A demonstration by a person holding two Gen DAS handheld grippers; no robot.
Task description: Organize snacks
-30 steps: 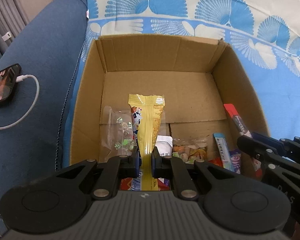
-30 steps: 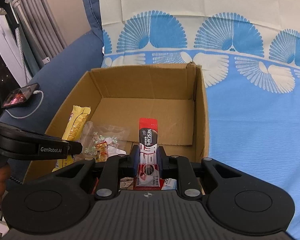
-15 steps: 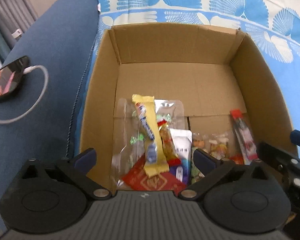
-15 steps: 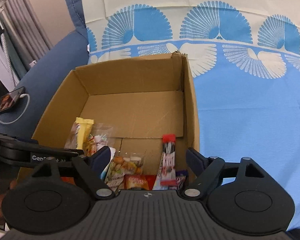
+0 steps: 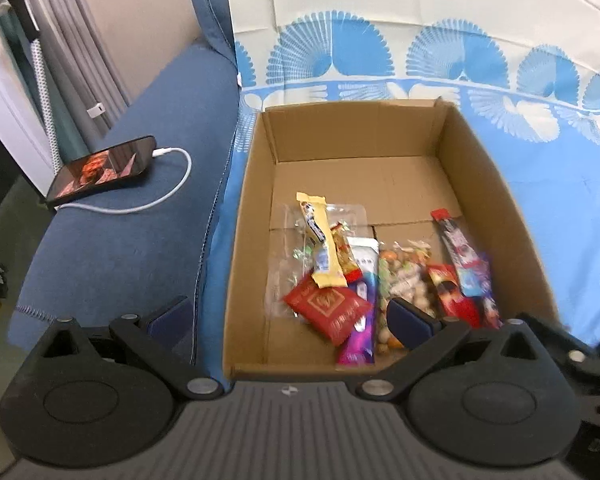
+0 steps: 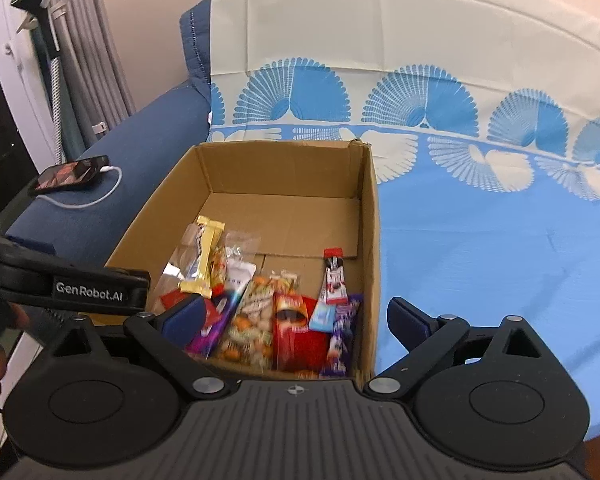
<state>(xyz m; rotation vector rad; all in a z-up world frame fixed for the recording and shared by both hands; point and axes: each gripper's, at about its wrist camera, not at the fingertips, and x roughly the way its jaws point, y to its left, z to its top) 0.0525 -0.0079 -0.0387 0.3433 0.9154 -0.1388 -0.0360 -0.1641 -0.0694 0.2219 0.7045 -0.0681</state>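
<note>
Snack packets lie heaped at the near end of the open brown cardboard box point(image 5: 476, 184); in the left wrist view the left gripper point(image 5: 288, 320) stands wide open and empty above a glossy yellow foil bar point(image 5: 320, 240).

In the right wrist view the right gripper point(image 6: 296, 320), jaws opening with nothing pinched, overlooks a slim red coffee stick point(image 6: 334, 276). Withdrawing upward would probably avoid snagging the crinkly wrappers.

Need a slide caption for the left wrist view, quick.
Open left claw above a cardboard box of mixed snacks on a blue sofa.

left gripper point(image 5: 290, 320) wide, right gripper point(image 6: 296, 318) opening — empty
</note>
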